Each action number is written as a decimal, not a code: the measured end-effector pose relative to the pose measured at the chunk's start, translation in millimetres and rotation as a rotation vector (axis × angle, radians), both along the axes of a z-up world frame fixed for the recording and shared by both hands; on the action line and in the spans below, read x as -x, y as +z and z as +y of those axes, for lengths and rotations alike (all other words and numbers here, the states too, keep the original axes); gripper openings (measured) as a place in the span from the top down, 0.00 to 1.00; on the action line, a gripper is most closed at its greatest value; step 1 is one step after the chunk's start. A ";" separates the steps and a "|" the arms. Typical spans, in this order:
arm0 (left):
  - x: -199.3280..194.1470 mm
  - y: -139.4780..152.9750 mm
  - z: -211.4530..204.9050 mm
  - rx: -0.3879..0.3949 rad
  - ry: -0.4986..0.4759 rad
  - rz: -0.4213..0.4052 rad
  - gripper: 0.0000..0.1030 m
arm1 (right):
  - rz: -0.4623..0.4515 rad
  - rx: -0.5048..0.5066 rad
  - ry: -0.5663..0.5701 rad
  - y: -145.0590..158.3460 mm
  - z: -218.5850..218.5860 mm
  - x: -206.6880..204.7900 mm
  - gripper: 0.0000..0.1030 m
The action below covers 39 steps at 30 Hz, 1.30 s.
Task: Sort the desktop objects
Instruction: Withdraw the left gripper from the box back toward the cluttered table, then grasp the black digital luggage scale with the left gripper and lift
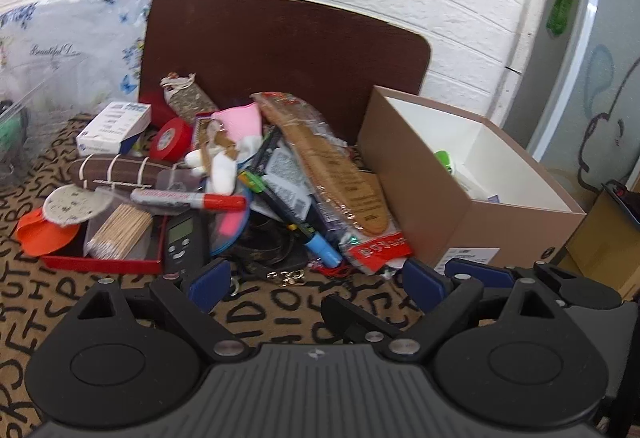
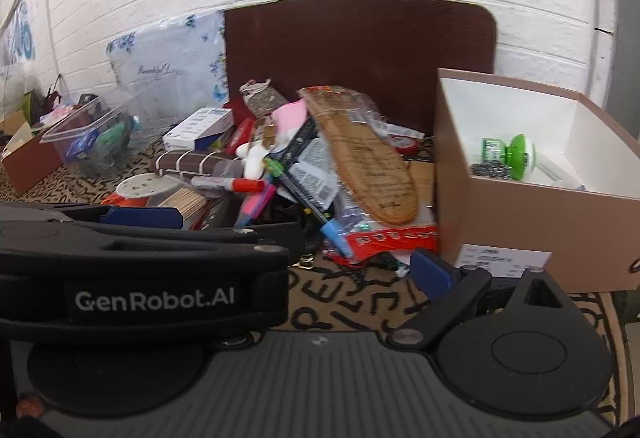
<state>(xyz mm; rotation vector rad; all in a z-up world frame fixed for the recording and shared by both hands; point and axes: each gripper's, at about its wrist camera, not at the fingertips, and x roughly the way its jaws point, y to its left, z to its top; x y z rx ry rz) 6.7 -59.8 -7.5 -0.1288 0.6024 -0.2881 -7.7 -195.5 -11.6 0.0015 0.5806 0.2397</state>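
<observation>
A heap of small objects lies on the patterned cloth: a packaged insole, a red-capped marker, a red tape roll, a blue-and-white carton, cotton swabs in a red tray. An open cardboard box stands at the right and holds a green-and-white item. My left gripper is open and empty, just short of the heap. My right gripper is open and empty; the left gripper's body hides its left finger.
A dark brown board leans on the white brick wall behind the heap. A clear plastic bin with items and a cardboard box stand at the left. A floral bag leans on the wall.
</observation>
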 end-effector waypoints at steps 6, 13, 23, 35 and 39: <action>-5.2 -8.3 31.2 0.036 0.037 0.029 0.08 | 0.011 0.037 0.063 -7.1 26.8 -9.0 0.07; -19.2 -22.6 77.4 0.068 0.148 0.088 0.08 | 0.015 0.090 0.148 -18.5 60.7 -24.0 0.07; -42.4 -42.1 115.6 0.099 0.206 0.135 0.11 | 0.009 0.131 0.244 -36.8 99.3 -54.1 0.08; -77.2 -62.4 116.3 0.222 0.141 0.213 0.26 | 0.028 0.168 0.247 -65.9 122.0 -87.7 0.24; -84.6 -67.5 113.1 0.231 0.120 0.237 0.31 | 0.048 0.161 0.261 -72.3 124.1 -95.3 0.49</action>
